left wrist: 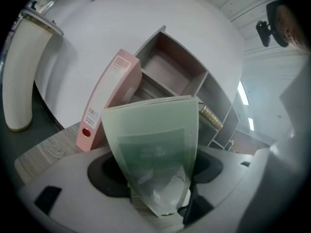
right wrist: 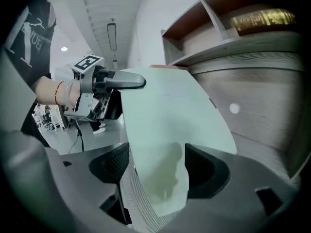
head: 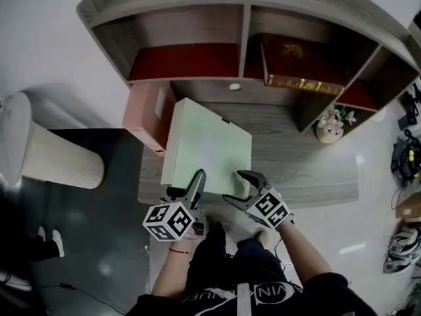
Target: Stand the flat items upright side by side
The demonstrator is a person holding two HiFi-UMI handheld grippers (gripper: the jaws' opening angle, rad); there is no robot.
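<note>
Left claw (head: pixel 196 184) and right claw (head: pixel 233 186) are gripping the tilted green folder (head: pixel 207 147); the next move is probably standing it upright beside the pink binder (head: pixel 148 114).

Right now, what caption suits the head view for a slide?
Left gripper and right gripper hold a pale green folder beside a pink binder.

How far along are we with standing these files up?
Done: the pink binder already stands on end at the left of the desk, by the shelf. In hand: the green folder, gripped at its near edge by the left gripper and right gripper, tilted up but not yet upright. Left: raise it fully and set it beside the pink binder.
</note>
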